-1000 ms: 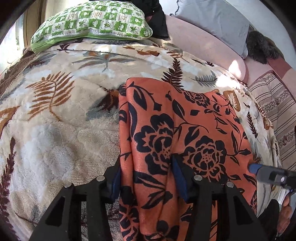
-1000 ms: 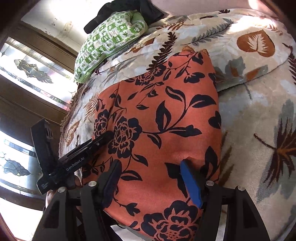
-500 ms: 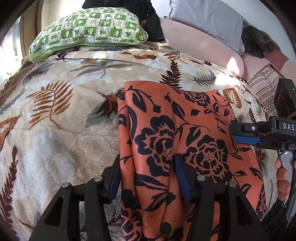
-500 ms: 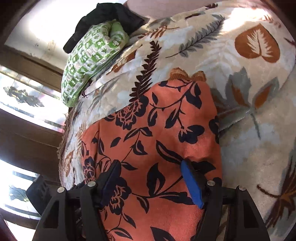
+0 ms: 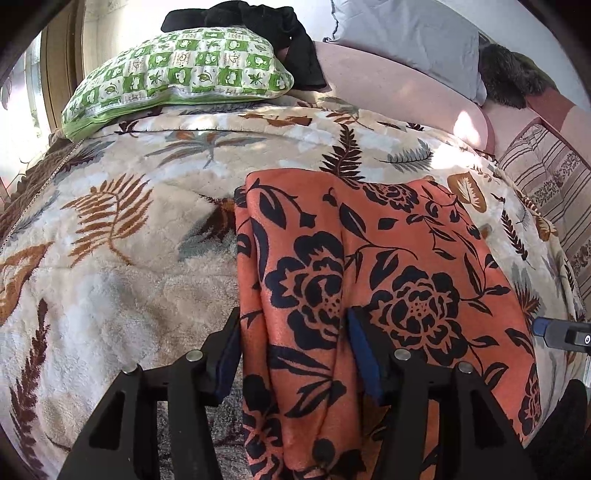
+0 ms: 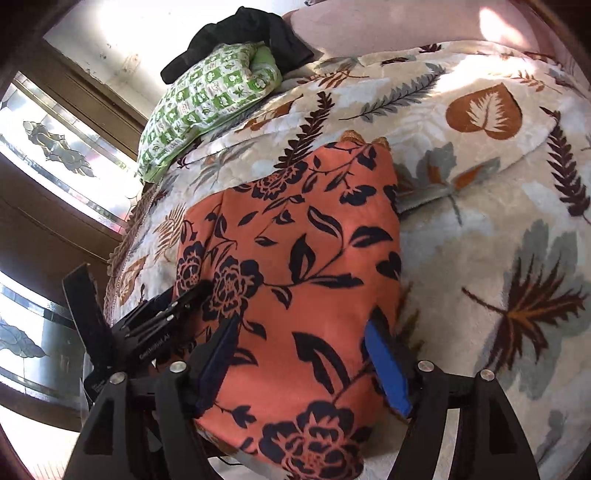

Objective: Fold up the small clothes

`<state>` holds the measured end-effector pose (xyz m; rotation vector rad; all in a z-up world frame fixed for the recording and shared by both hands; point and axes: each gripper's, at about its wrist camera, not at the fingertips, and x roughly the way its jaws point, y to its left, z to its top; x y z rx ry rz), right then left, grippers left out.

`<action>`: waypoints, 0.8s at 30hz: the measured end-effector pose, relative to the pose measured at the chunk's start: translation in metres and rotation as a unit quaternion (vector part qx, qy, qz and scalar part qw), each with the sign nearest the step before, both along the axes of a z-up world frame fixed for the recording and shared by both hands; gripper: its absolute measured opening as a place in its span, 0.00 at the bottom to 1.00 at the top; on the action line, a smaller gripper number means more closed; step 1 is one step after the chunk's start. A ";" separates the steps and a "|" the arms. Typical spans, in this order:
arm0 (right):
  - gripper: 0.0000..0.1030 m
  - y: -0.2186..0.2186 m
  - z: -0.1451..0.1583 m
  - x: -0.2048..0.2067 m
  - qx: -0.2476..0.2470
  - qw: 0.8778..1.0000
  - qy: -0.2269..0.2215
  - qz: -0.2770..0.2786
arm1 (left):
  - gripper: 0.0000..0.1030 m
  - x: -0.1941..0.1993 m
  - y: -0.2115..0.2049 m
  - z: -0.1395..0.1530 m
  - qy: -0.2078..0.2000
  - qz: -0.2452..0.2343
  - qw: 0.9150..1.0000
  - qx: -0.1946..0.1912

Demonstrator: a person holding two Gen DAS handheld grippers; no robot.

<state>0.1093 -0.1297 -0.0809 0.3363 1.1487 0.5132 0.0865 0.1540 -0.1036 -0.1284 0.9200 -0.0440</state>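
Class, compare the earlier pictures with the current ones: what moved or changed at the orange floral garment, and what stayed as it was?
The right tool swung out over the orange floral garment, then drew back to its right edge; its jaws have just been opening, and cloth lies between them. The left tool barely shifted, and a fold of the garment's left edge sits between its pads. The garment, the leaf-print blanket and the green pillow lie as before.

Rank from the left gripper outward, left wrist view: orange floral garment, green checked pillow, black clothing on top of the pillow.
1. orange floral garment: between the fingers of the left gripper, spread on the blanket.
2. green checked pillow: far end of the bed, upper left.
3. black clothing: behind and partly on the pillow, farthest.
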 end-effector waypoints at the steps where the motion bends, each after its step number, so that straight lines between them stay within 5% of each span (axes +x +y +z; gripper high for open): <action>1: 0.75 -0.008 -0.003 -0.004 0.002 1.000 0.005 -0.005 | 0.56 -0.002 0.000 0.003 -0.002 0.001 1.000 0.001; 9: 0.75 -0.057 -0.010 -0.018 0.054 0.997 0.019 -0.051 | 0.58 -0.049 0.024 0.024 -0.019 0.038 0.997 -0.071; 14: 0.82 -0.028 0.010 -0.010 0.160 0.987 0.012 -0.006 | 0.66 -0.056 0.007 0.002 0.025 0.035 0.998 0.040; 18: 0.86 0.003 -0.035 -0.007 0.178 0.980 0.077 0.035 | 0.66 -0.057 0.002 0.012 0.019 0.036 0.998 0.056; 22: 0.86 -0.013 -0.020 -0.016 0.199 0.978 0.055 0.010 | 0.66 -0.072 -0.003 0.033 -0.014 0.023 0.998 0.051; 24: 0.86 -0.026 -0.011 -0.020 0.191 0.981 0.033 0.003 | 0.66 -0.071 -0.004 0.026 0.005 0.024 0.998 0.063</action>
